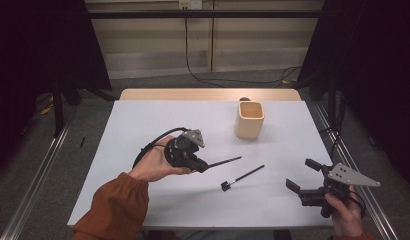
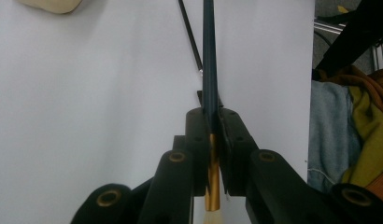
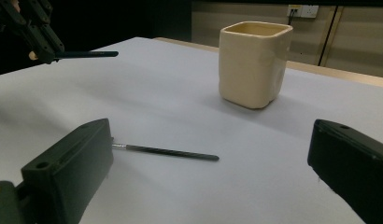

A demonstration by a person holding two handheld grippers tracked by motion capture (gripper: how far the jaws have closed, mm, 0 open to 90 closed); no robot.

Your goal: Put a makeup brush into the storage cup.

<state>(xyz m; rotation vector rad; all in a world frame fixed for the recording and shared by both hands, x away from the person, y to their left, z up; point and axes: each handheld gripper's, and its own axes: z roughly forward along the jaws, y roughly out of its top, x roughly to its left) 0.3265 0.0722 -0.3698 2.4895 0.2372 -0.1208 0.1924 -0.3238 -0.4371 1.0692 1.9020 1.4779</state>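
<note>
My left gripper (image 1: 205,166) (image 2: 211,116) is shut on a thin brush (image 1: 224,161) (image 2: 209,56) with a dark handle, a gold ferrule and pale bristles, held just above the white table. The handle points right toward a second dark brush (image 1: 244,176) (image 2: 190,37) (image 3: 166,151) lying flat mid-table. A cream square cup (image 1: 249,120) (image 3: 252,63) stands upright farther back. My right gripper (image 1: 303,174) (image 3: 210,177) hovers near the front right corner, open, with nothing between its jaws. In the right gripper view the left gripper (image 3: 42,42) shows at top left with its brush (image 3: 87,54).
The table is covered by a white sheet (image 1: 143,125) with a wooden strip (image 1: 208,94) along the far edge. Metal rails (image 1: 38,165) run along both sides on the floor. Cables (image 1: 213,80) trail behind the table.
</note>
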